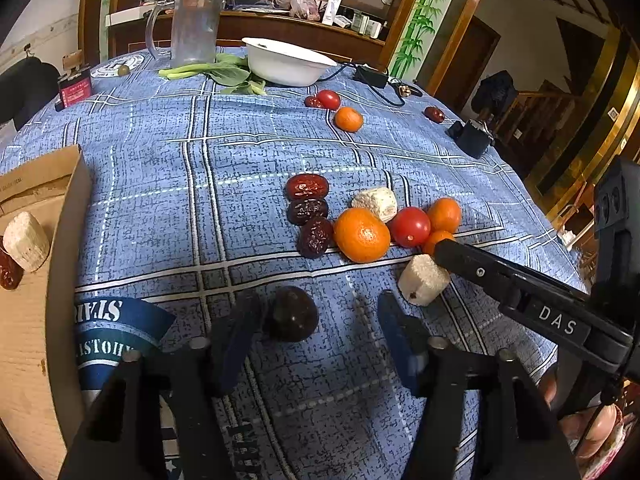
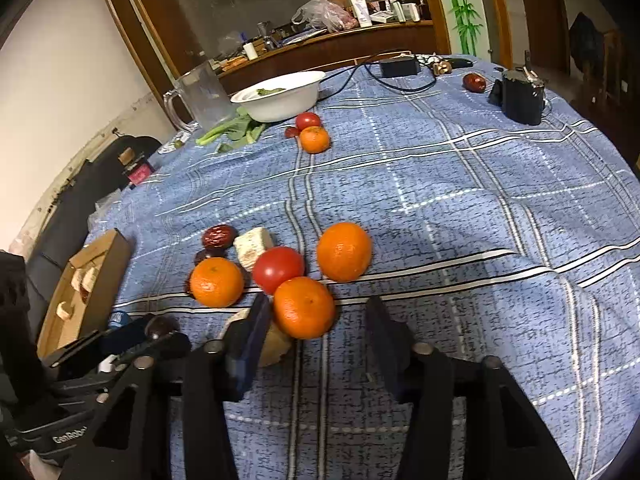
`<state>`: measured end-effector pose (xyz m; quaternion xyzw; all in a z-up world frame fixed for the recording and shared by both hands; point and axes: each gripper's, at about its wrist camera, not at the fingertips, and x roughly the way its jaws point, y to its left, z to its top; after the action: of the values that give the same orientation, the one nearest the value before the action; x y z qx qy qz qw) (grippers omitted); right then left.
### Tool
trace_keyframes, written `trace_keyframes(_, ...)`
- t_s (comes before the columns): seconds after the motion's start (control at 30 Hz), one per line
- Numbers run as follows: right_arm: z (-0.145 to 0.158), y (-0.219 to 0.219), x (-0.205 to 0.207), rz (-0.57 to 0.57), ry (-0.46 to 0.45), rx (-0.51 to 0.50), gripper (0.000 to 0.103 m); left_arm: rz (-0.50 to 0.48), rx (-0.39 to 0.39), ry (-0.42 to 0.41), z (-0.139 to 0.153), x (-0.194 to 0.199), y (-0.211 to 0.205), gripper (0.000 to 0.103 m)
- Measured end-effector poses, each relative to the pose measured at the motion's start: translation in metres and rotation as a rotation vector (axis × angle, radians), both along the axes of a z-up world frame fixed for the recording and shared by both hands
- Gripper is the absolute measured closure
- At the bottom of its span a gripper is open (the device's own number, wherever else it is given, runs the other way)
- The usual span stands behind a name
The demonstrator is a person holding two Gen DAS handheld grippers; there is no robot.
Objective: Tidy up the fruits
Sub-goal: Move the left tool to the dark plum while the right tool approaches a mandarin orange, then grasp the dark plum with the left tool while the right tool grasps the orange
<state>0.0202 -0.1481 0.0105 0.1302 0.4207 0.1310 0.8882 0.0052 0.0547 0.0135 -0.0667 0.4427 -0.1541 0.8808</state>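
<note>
We list the contents of a counter covered in a blue plaid cloth.

Left gripper: jaws apart and released. A dark date lies on the cloth between them, touching the left finger; the right finger stands clear of it.

Right gripper: jaws apart, gripping nothing. A tangerine sits between them, pressed against the left finger; the right finger is clear. A pale corn-cob piece lies just behind that left finger.

Central cluster, left wrist view: three red dates in a column, a large tangerine beside the lowest, a second cob piece behind it, a tomato, and a further tangerine to the right.

Far group: a tomato, a tangerine and a small date together near the white bowl. One lone date lies at the far right edge.

Cardboard box, left edge: holds a cob piece and a date.

Other items: clear plastic jug, leafy greens, black power adapter, black device.
</note>
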Motion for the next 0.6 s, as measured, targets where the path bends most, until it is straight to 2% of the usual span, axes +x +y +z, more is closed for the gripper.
trace_keyframes(0.03, 0.001, 0.003, -0.001, 0.005, -0.007, -0.008, 0.069, -0.004, -0.013, 0.008, -0.001, 0.000, 0.001, 0.072)
trace_keyframes(0.07, 0.002, 0.005, -0.002, 0.005, -0.013, -0.023, 0.069, 0.001, -0.024, 0.010, -0.001, 0.000, 0.003, 0.077)
trace_keyframes(0.13, 0.003, 0.006, -0.004, 0.007, -0.018, -0.026, 0.069, 0.009, -0.060, 0.015, 0.000, 0.000, 0.008, 0.082)
trace_keyframes(0.23, 0.004, 0.006, -0.006, 0.000, -0.023, -0.025, 0.070, 0.010, -0.111, 0.019, 0.000, 0.002, 0.012, 0.082)
trace_keyframes(0.4, 0.010, 0.012, -0.013, -0.008, -0.065, -0.077, 0.070, 0.025, -0.107, 0.030, -0.003, 0.004, 0.012, 0.081)
trace_keyframes(0.47, 0.012, 0.015, -0.016, -0.010, -0.084, -0.105, 0.070, 0.024, -0.116, 0.036, -0.004, 0.005, 0.012, 0.078)
trace_keyframes(0.5, 0.012, 0.017, -0.017, -0.007, -0.088, -0.113, 0.070, 0.019, -0.103, 0.030, -0.004, 0.005, 0.009, 0.077)
trace_keyframes(0.6, 0.012, 0.019, -0.017, -0.003, -0.091, -0.129, 0.070, -0.014, -0.038, 0.000, -0.002, 0.002, -0.004, 0.066)
